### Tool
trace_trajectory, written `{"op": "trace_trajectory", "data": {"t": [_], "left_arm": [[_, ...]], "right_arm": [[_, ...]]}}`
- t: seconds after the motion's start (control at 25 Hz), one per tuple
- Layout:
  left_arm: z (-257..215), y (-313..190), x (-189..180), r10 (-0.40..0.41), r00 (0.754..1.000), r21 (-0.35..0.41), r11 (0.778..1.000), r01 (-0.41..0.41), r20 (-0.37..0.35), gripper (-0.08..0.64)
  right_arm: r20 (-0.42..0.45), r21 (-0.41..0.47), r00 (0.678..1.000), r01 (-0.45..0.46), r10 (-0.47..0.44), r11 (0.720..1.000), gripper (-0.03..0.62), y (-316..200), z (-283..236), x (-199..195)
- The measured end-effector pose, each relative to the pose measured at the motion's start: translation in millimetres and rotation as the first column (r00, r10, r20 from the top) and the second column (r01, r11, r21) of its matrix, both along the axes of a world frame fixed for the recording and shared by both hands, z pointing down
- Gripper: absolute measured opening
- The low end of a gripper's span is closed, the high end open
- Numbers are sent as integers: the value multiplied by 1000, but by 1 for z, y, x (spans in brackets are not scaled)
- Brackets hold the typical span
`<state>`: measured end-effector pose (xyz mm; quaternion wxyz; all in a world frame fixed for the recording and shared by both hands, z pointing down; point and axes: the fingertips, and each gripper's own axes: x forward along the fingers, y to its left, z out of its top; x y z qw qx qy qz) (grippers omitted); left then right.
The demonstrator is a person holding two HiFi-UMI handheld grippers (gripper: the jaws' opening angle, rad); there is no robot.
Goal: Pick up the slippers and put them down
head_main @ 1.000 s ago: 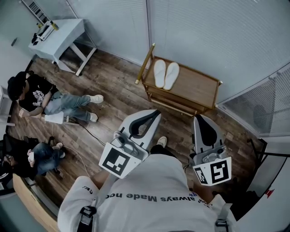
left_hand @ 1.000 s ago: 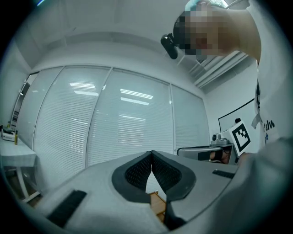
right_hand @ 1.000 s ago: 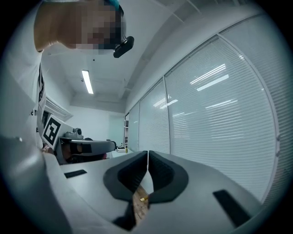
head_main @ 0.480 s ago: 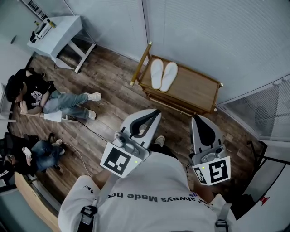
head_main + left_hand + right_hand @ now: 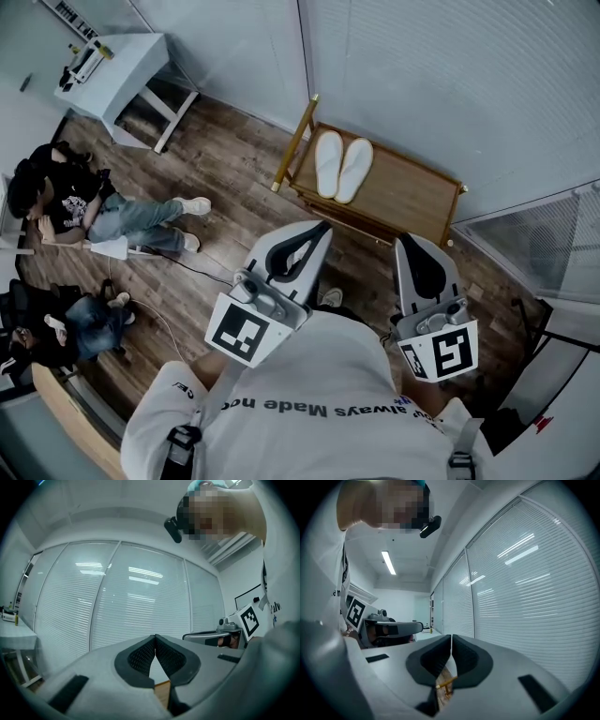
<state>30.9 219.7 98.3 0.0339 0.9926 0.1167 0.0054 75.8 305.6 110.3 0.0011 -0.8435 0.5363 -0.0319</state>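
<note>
Head view, left to right. Left tool held level out in front of the body, closed tip to tip, gripping nothing; confirmed in the left gripper view, with only a narrow wedge of daylight below the touching pads.

Ahead of it and slightly right, two white slippers, lying side by side and touching, at the left end of a wooden tabletop set against the blinds. Well apart from both tools, not yet handled.

Right tool likewise level, closed and empty; seen in the right gripper view pressed pad to pad, with just a sliver of wooden frame below.

Judged as the approach step, before any pick-up. Next move calls for closing the gap to the tabletop, spreading the jaws before arrival, tipping down toward the slippers, then pinching each by its raised upper rather than the flat sole.
</note>
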Motion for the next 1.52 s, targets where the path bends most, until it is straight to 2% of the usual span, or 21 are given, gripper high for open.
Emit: {"op": "trace_trajectory", "data": {"t": [0.32, 0.8, 1.24, 1.52], "left_arm": [[6, -62, 41, 20, 1000, -9, 1000, -20, 10, 11], [16, -166, 84, 43, 999, -43, 998, -43, 19, 11], [16, -172, 123, 100, 995, -37, 994, -100, 2, 11], [17, -165, 146, 82, 996, -44, 996, -81, 18, 11]], "right_arm": [[0, -18, 1000, 11, -11, 1000, 17, -67, 4, 39], [-10, -37, 1000, -29, 29, 999, 16, -167, 5, 85], [-24, -27, 996, -85, 84, 996, 17, -173, 6, 122], [-28, -34, 997, -70, 69, 997, 17, -166, 1, 143]]}}
